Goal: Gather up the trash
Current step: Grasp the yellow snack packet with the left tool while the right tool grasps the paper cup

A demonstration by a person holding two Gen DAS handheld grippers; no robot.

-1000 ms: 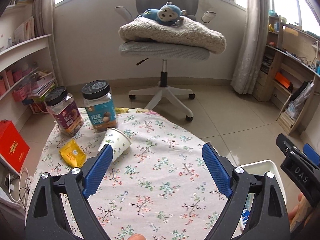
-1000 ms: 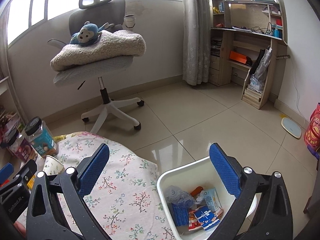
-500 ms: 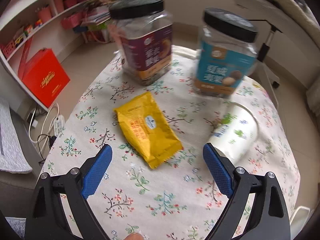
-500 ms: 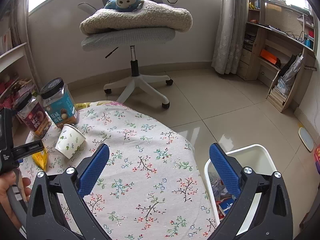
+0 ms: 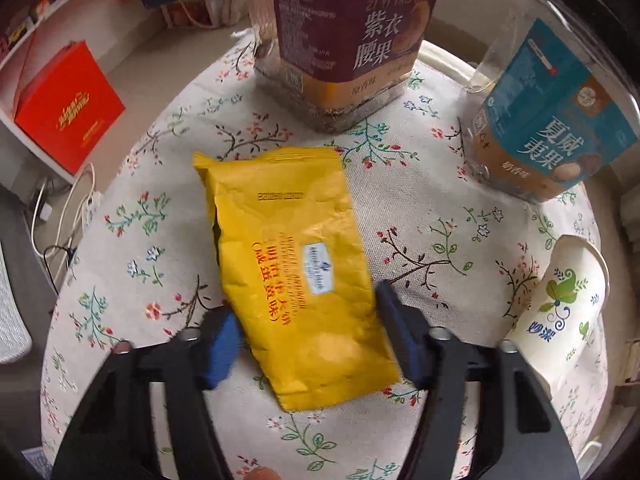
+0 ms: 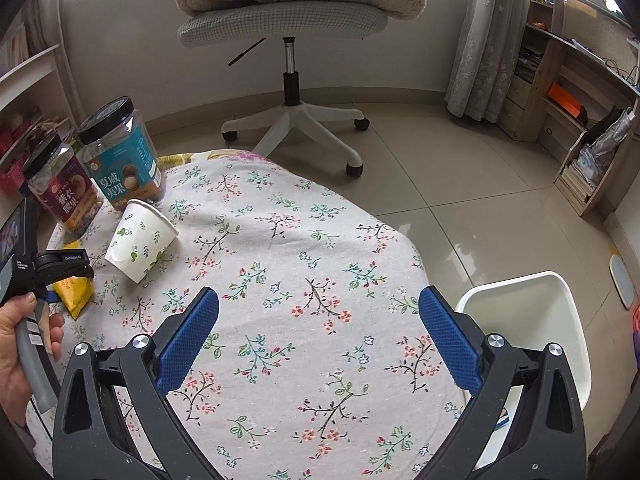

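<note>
Lying flat at the centre of the left wrist view, a yellow snack packet printed with orange Chinese lettering and a dark stamped date code sits on the floral tablecloth. The left gripper straddles the packet's near end; its blue pads have just been closing and now meet the packet's two edges. At the top stands a purple-labelled jar reading "ZI YI YAO GUO" above "紫衣腰果"; at upper right a teal-labelled jar reads "夏威夷果". A paper cup with green leaf print lies on its side at the right edge. A red box with gold script sits at upper left. In the right wrist view, the right gripper hangs over bare cloth, fingers wide apart and empty, with a white bin at lower right.
</note>
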